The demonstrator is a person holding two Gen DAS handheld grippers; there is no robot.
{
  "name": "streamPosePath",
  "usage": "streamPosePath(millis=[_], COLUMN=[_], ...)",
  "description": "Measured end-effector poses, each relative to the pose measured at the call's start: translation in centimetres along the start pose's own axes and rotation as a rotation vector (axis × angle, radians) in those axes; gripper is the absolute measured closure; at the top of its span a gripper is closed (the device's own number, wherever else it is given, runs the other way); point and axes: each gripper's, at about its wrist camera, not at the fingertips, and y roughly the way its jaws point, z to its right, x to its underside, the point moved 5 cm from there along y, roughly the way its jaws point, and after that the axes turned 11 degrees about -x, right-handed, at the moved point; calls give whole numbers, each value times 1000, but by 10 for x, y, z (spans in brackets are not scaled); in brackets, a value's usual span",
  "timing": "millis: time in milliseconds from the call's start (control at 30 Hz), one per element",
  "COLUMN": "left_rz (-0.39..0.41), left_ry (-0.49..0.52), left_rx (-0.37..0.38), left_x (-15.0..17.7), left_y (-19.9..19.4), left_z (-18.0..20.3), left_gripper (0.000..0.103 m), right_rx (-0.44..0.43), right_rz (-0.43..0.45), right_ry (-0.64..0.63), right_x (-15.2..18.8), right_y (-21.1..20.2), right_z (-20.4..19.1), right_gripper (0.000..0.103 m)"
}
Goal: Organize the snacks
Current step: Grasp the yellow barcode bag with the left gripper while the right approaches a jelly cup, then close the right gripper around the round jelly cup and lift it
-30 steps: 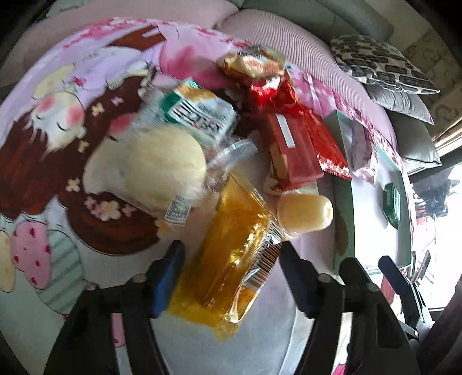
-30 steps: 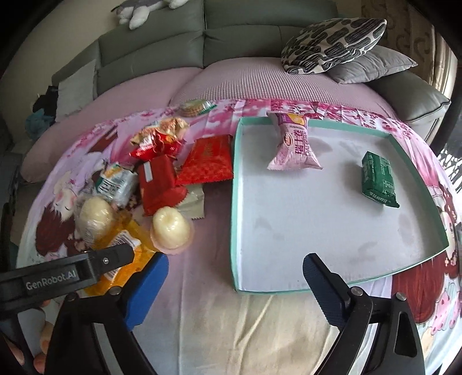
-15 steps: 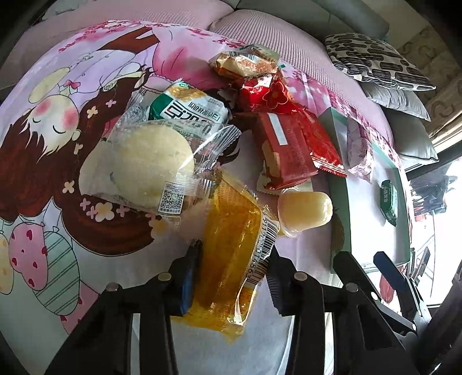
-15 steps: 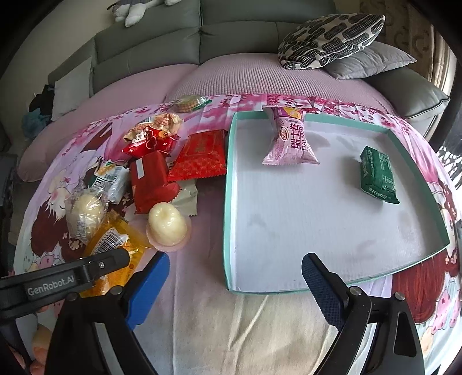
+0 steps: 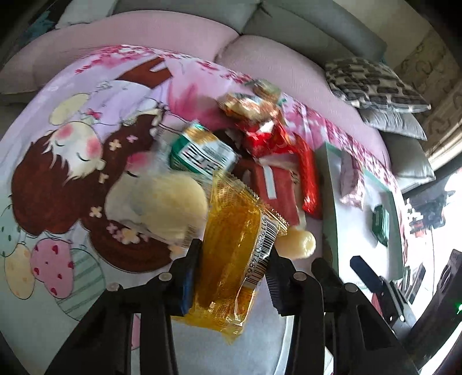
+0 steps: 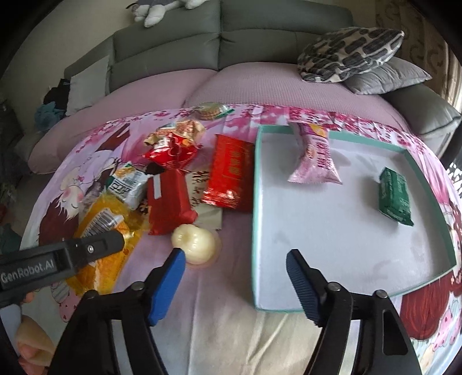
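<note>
The left gripper [image 5: 231,274] pinches the crinkly yellow plastic-wrapped snack packet [image 5: 231,251] across its middle beside the pile (light, slippery, best held mid-body), while the right gripper [image 6: 234,277] hangs wide open.

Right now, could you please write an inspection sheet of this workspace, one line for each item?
Surface: cartoon-print sheet over a pink cushion.
Job's things: teal tray holds pink packet and green packet; red packets, jelly cup, bun lie left of it.
Clutter: nothing seen.
Grippers: left gripper shut on yellow packet; right gripper open, empty.
Cables: nothing seen.
Surroundings: grey sofa, patterned pillow, plush toy.
</note>
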Motion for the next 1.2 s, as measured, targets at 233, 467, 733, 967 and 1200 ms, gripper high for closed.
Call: streamPosePath(millis=[233, 467, 733, 967, 1200], left_rz=[37, 38, 33, 31, 30], left_ry=[-57, -80, -80, -73, -70], left_rx=[-25, -32, -36, -43, -45], left_x=[-8, -11, -12, -12, -12], left_y=[-5, -3, -2, -1, -1], left_z=[-15, -22, -21, -20, -20], left_gripper=[60, 60, 60, 60, 60], right_rx=[-66, -57, -21, 23, 12], right_rz=[-30, -109, -145, -153, -151], right_ry=[-83, -88, -112, -169, -174], right_x=[-1, 5, 7, 9, 7], right_y=[17, 42, 56, 61, 61], right_z=[-28, -31, -28, -33, -34], right_gripper=[43, 47, 50, 52, 53])
